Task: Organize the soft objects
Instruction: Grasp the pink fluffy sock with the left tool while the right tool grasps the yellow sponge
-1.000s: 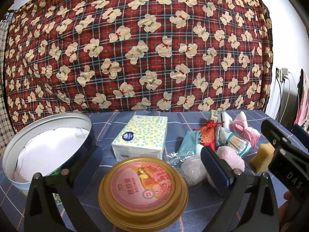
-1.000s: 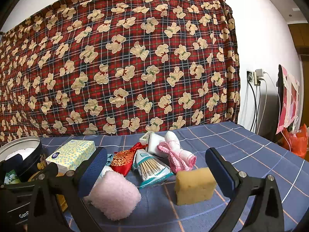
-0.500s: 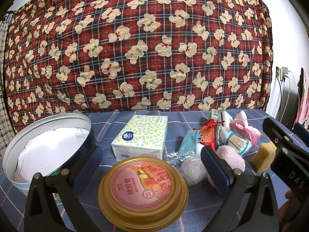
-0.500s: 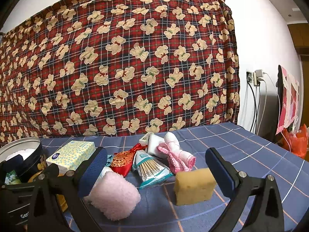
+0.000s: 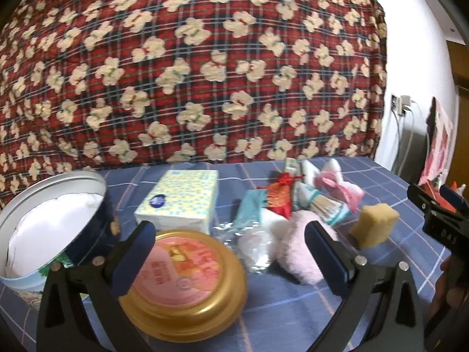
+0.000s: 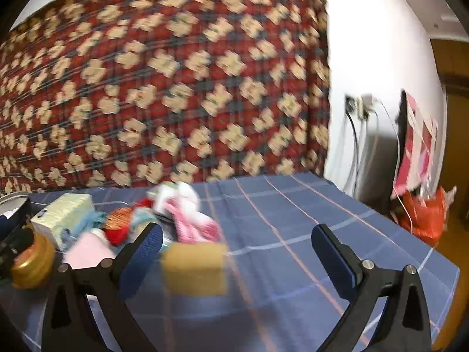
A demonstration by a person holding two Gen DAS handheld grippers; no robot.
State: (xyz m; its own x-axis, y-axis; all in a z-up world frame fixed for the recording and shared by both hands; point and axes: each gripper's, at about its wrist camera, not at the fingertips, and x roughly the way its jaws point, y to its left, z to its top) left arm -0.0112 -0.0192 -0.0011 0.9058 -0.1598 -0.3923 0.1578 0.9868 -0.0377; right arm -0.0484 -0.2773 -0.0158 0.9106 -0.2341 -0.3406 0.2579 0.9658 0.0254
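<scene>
- Left gripper (image 5: 228, 252): jaws spread wide, nothing between them; it hangs low over the counter (image 5: 281, 302), above a gold-rimmed lid (image 5: 187, 281) with a pink printed top.
- Right gripper (image 6: 237, 252): jaws spread wide and empty; its view is blurred. Its black body also shows at the right edge of the left wrist view.
- Yellow sponge (image 6: 195, 268): lies on the counter just inside the left finger of the right gripper, apart from both pads; at the right end of the heap in the left wrist view (image 5: 373, 224).
- Pink fluffy puff (image 5: 299, 252): on the counter, partly behind the left gripper's right finger.
- Clear wrapped puff (image 5: 255, 246): just left of the pink one, touching it.
- Tissue pack (image 5: 180, 202): pale yellow with blue dots, behind the gold lid.
- Red brocade pouch (image 5: 278, 199): in the middle of the heap, leaning on a teal cloth (image 5: 249, 208).
- Cotton swab packet (image 5: 325, 208): just right of the pouch.
- Pink and white cloth (image 5: 340, 184): at the rear right of the heap.
- Round tin (image 5: 49, 226): far left, open, tilted toward the camera, white lining inside.
- Blue checked cloth covers the counter; a red plaid teddy-bear blanket (image 5: 190, 67) hangs behind it.
</scene>
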